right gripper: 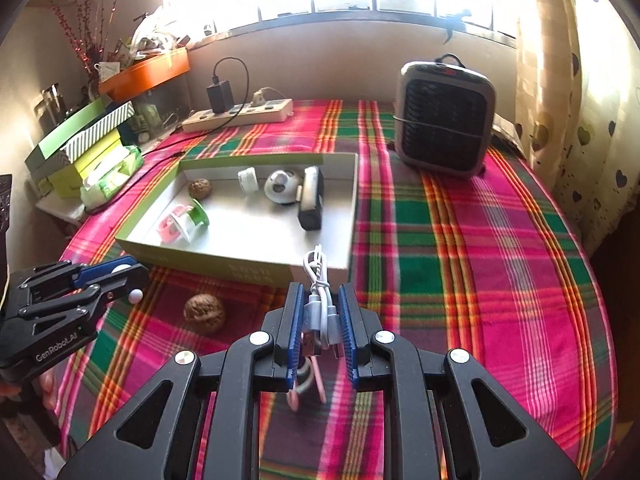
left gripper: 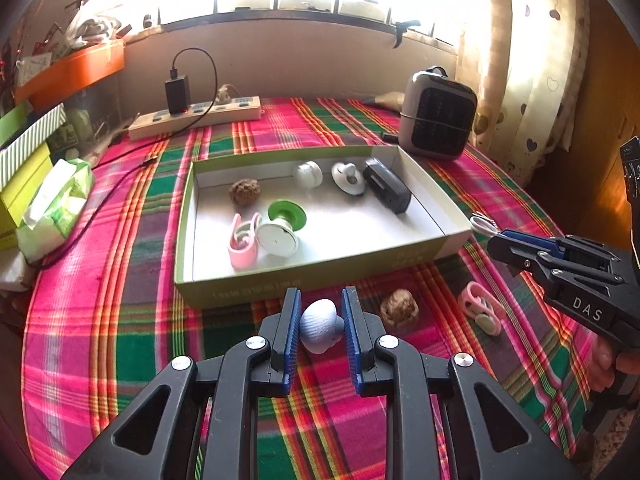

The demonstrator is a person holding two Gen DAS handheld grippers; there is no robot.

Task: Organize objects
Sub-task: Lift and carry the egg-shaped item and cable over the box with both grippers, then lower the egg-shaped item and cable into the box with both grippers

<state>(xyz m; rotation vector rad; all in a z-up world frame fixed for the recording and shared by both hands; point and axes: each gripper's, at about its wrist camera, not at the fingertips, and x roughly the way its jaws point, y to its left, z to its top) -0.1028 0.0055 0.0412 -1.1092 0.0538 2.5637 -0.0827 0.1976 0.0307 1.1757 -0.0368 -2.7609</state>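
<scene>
In the left wrist view my left gripper (left gripper: 321, 320) is shut on a pale blue-white mushroom-shaped knob (left gripper: 320, 326), held just above the plaid cloth in front of the green-sided box (left gripper: 280, 280). My right gripper (right gripper: 319, 320) is shut on a coiled white USB cable (right gripper: 318, 300) near the box's front right corner (right gripper: 320, 270). On the cloth lie a walnut (left gripper: 399, 310) and a pink clip (left gripper: 480, 308). In the box are another walnut (left gripper: 245, 191), a pink clip (left gripper: 242, 244), a green suction holder (left gripper: 286, 212), white round pieces (left gripper: 308, 174) and a black block (left gripper: 386, 186).
A grey fan heater (right gripper: 444, 116) stands at the back right of the table. A power strip (left gripper: 196, 118) with a black charger and trailing cable lies at the back left. A tissue pack (left gripper: 56, 204) and stacked boxes (right gripper: 80, 136) crowd the left edge. A curtain (right gripper: 580, 100) hangs on the right.
</scene>
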